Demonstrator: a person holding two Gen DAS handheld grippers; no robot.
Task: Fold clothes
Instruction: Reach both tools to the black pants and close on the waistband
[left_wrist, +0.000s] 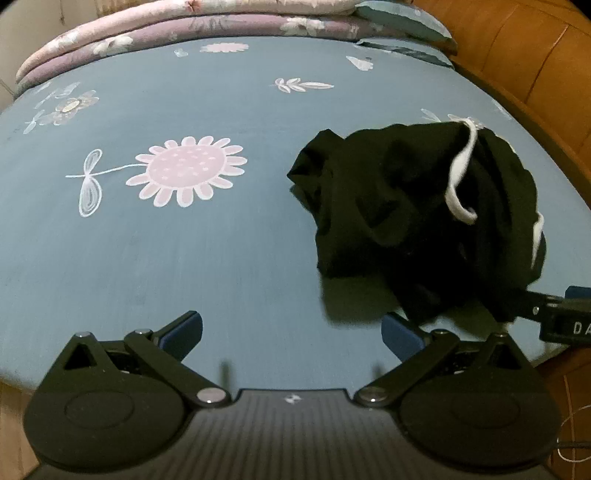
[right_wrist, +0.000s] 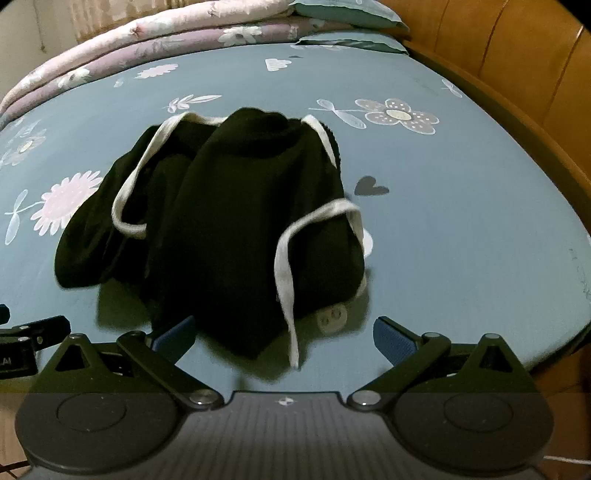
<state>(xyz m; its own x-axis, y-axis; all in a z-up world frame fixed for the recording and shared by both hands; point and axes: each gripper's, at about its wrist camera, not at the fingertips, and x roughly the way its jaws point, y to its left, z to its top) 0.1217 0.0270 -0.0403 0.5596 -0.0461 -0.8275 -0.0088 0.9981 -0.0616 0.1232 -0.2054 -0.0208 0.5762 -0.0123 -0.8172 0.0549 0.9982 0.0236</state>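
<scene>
A crumpled black garment (left_wrist: 417, 221) with white trim (left_wrist: 461, 173) lies in a heap on the blue floral bed sheet (left_wrist: 221, 240), ahead and to the right of my left gripper (left_wrist: 291, 334). That gripper is open with only sheet between its fingers; its right finger sits close to the garment's near edge. In the right wrist view the black garment (right_wrist: 229, 221) fills the centre. Its lowest corner and a hanging white strip (right_wrist: 286, 266) reach down between the fingers of my right gripper (right_wrist: 284, 336), which is open. A small white two-hole piece (right_wrist: 330, 317) lies by the hem.
Folded pink and purple floral quilts (left_wrist: 166, 33) and teal pillows (right_wrist: 351, 14) are stacked at the far end of the bed. A wooden bed frame (right_wrist: 517, 92) curves along the right side. Open sheet with a large pink flower (left_wrist: 188, 171) lies to the left of the heap.
</scene>
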